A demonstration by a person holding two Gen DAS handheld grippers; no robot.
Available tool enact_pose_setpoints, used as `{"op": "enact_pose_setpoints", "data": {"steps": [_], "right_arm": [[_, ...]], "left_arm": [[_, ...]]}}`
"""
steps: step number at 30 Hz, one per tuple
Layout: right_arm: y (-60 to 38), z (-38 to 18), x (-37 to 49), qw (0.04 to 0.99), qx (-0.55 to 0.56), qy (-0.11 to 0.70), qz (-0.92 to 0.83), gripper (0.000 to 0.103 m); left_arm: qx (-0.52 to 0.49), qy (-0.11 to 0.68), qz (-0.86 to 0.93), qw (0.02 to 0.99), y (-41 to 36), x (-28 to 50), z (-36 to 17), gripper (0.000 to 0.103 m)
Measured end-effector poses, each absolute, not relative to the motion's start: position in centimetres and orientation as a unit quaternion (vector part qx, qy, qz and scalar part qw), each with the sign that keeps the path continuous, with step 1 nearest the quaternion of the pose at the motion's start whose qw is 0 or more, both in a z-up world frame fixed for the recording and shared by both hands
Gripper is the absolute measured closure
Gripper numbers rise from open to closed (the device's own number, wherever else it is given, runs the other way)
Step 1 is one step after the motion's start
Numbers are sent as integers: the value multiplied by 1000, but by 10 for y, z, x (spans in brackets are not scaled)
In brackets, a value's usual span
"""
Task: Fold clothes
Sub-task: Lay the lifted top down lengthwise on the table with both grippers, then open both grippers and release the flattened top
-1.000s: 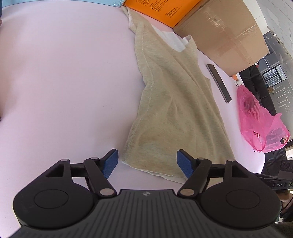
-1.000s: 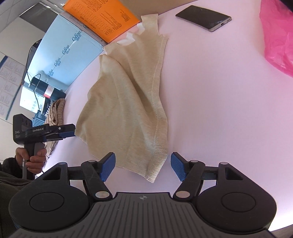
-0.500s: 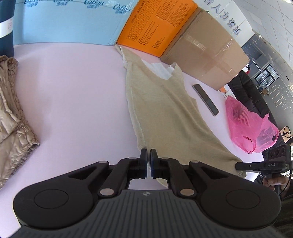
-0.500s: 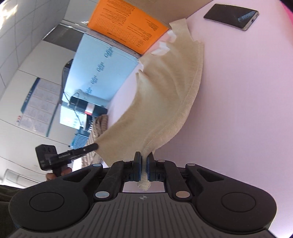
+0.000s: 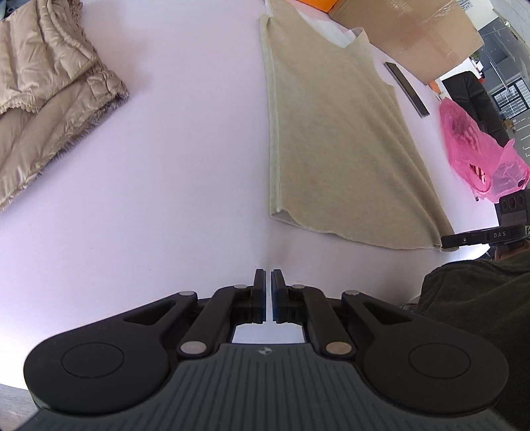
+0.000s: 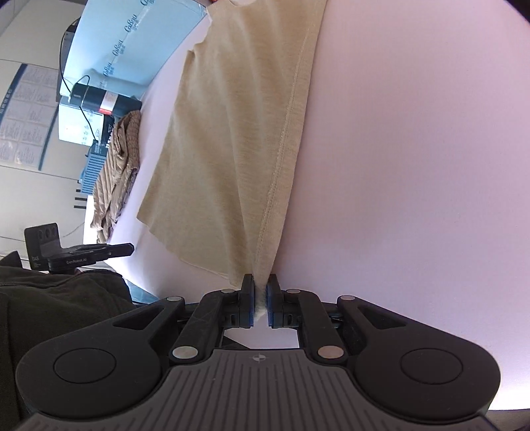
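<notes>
Clamping the beige top's point(image 6: 238, 132) hem corner, the right gripper point(image 6: 260, 298) holds it taut above the desk point(image 6: 414, 149); left gripper point(image 5: 268, 295) jaws together, empty.

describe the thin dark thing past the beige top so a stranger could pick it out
On the pale table, look past the beige top toward the cardboard box. The slim dark slab lies flat between them, the only black, hard-edged item there; the pink bag nearby is crumpled.
</notes>
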State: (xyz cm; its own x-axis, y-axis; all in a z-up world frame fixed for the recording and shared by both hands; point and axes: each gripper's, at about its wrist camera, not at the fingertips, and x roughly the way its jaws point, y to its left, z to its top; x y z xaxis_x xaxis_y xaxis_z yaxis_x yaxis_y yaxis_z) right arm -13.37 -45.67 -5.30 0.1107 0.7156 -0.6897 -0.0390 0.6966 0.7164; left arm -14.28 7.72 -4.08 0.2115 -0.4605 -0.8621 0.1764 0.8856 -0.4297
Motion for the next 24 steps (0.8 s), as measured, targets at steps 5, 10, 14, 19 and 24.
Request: {"op": "enact_pose_setpoints", "data": {"steps": [5,10,14,19,24], "right_arm": [[-457,-59,-133,679,303,608,279,73],[-445,-52,-134,679,302,596,304,38],[-446,-51,-137,687,317,583,297,30],[-451,-45,-144,707,315,568,279,26],[-444,-43,-146,740,277,554,261,44]], "left_arm": [[-113,551,-193,804,66,-127,-33,36],[-104,524,-194,823,46,-109,-29,21],[-74,553,-178,810,27,-98,-48,21],[-25,537,-197,820,16,-105,-46,98],[-18,532,-196,824,20,-115,-43,99]]}}
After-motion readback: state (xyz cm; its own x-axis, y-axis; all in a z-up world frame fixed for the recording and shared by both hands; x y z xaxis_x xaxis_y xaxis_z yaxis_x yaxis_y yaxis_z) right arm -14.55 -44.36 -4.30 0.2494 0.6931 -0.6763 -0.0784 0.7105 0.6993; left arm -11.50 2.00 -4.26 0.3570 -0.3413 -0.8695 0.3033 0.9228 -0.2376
